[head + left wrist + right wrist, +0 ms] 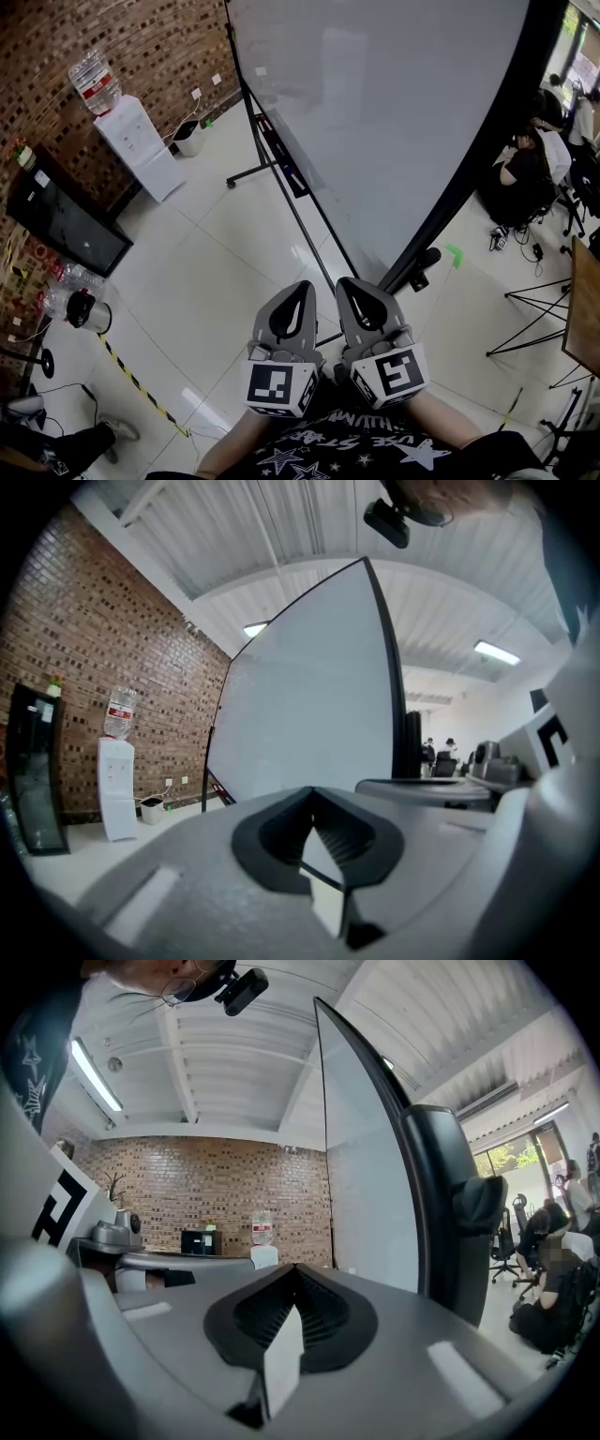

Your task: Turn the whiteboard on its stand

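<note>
The head view showed me the left gripper [300, 292] and the right gripper [358, 291] side by side, each with its jaws pressed together on nothing. The whiteboard [394, 122] stood ahead of both, apart from them. Its face was blank and pale grey, and its black edge was nearest the right gripper. The left gripper view showed the board's broad face. The right gripper view showed the board nearly edge-on, and only there did people [553, 1288] appear seated to the right of that edge.

Nothing reads clearly: the white lettering on the black shirt [361, 446] behind the jaws is garbled, and the label on the water bottle [94, 82], far left of them, is too small.
</note>
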{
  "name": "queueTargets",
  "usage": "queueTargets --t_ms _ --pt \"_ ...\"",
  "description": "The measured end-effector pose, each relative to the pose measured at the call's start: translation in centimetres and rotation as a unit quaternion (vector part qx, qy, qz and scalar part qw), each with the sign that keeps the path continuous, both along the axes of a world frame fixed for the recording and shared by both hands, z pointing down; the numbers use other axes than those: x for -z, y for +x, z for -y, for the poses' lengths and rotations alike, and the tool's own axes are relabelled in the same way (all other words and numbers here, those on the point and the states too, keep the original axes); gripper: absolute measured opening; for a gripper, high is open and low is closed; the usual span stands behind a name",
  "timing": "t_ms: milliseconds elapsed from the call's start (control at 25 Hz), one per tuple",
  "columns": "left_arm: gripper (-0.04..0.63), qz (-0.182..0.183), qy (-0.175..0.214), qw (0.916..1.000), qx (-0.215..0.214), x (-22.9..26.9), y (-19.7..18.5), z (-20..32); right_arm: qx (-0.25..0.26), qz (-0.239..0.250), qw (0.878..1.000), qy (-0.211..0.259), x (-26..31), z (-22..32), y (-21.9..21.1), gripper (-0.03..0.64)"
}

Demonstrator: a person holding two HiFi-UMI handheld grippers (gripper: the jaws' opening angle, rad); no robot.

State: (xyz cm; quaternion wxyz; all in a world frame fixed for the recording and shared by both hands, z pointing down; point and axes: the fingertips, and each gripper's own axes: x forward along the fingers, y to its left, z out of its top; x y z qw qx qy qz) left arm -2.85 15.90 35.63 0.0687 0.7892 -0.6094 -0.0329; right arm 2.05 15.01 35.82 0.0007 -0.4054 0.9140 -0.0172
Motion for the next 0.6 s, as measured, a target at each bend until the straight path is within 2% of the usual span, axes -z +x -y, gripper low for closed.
queueTargets --t_ms 600 --pt "0.006 0.001 0.004 1.0000 -0.007 0.04 0.34 -0.24 -0.004 -0.007 1.000 -0.003 -0.79 -0.65 0.55 0.009"
